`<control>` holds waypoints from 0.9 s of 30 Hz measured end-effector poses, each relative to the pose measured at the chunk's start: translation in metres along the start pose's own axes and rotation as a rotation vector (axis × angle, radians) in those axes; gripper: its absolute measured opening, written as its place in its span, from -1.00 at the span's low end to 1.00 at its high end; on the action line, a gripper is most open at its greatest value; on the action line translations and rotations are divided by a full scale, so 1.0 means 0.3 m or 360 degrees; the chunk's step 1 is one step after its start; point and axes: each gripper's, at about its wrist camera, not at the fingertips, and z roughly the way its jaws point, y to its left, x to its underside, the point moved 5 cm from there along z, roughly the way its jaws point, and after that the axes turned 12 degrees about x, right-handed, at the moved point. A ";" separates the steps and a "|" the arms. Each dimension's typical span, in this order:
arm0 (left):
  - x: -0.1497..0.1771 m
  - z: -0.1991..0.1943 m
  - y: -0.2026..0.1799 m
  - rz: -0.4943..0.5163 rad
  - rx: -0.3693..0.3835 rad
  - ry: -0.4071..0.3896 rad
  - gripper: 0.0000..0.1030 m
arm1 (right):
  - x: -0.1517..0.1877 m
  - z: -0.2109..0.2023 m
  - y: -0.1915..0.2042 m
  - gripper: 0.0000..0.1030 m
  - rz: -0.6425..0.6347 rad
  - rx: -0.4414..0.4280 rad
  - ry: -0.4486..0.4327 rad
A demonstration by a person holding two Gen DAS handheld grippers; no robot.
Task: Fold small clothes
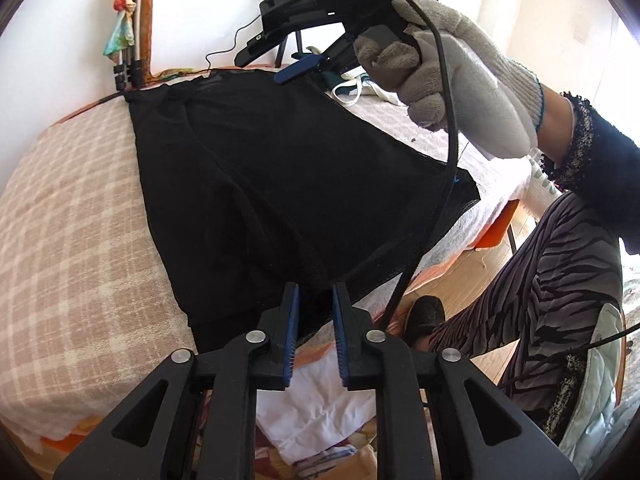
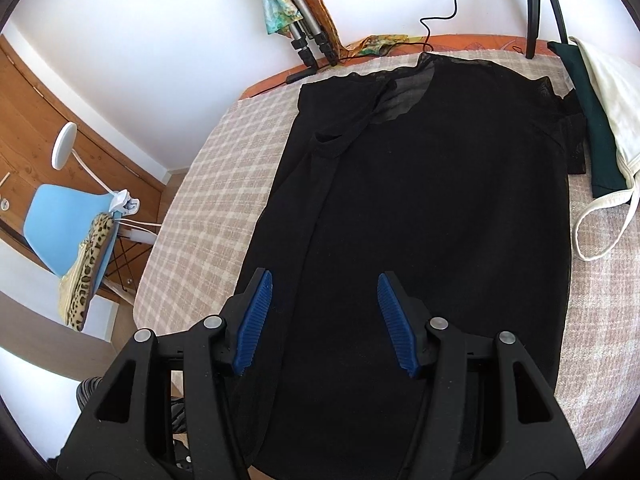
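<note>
A black sheer top (image 2: 432, 208) lies spread flat on the checked beige blanket (image 2: 224, 184) that covers the bed, its neckline at the far end by the wall and its hem at the near edge. One sleeve is folded in across the left side of the body.

The left gripper (image 1: 316, 300) sits at the near hem, its blue pads only a narrow gap apart; dark cloth shows in that gap, but the pads do not look pressed on it. The right gripper (image 2: 326, 304) hangs above the lower half of the top with its fingers roughly half spread and nothing between them. In the left wrist view a gloved hand (image 1: 460, 92) holds that gripper by its handle, with a black cable (image 1: 444, 80) trailing down across the glove.

At the far right of the bed lie a dark green garment (image 2: 592, 120) and a white one (image 2: 612, 96), just beside the top. Tripod legs (image 2: 308, 40) stand against the far wall. To the left, off the bed, is a blue chair (image 2: 60, 216) with a leopard-print cloth (image 2: 88, 272) draped on it.
</note>
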 end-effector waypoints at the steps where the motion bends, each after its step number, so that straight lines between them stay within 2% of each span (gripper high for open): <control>1: 0.002 -0.028 -0.005 0.0005 -0.0003 -0.0028 -0.31 | 0.006 0.005 0.009 0.15 -0.0014 -0.0006 0.0011; 2: 0.005 -0.060 -0.008 0.0002 0.0000 -0.0068 -0.21 | 0.014 0.009 0.019 0.15 -0.0030 -0.0015 0.0021; 5: 0.022 -0.139 0.029 -0.0070 -0.0032 -0.0138 -0.20 | 0.056 0.014 0.051 0.15 -0.0090 -0.0048 0.0067; 9: 0.055 -0.160 0.149 -0.0262 -0.0108 -0.0125 -0.20 | 0.144 0.032 0.111 0.13 -0.0217 -0.0046 0.0139; 10: 0.063 -0.149 0.175 -0.0316 -0.0117 -0.0107 -0.21 | 0.169 0.036 0.126 0.07 -0.0245 -0.0055 0.0160; 13: 0.079 -0.110 0.214 -0.0440 -0.0021 -0.0078 -0.26 | 0.247 0.051 0.170 -0.03 -0.0306 -0.0125 0.0259; 20: 0.085 -0.041 0.205 -0.0495 0.0126 -0.0024 -0.82 | 0.437 0.059 0.215 -0.05 -0.0357 -0.0167 0.0414; 24: 0.082 -0.044 0.213 -0.0543 0.0173 -0.0046 -0.90 | 0.495 0.013 0.242 -0.05 -0.0460 -0.0058 0.0307; 27: 0.071 -0.044 0.206 -0.0507 0.0152 -0.0050 -0.91 | 0.526 -0.017 0.283 -0.09 -0.0510 -0.0103 0.0283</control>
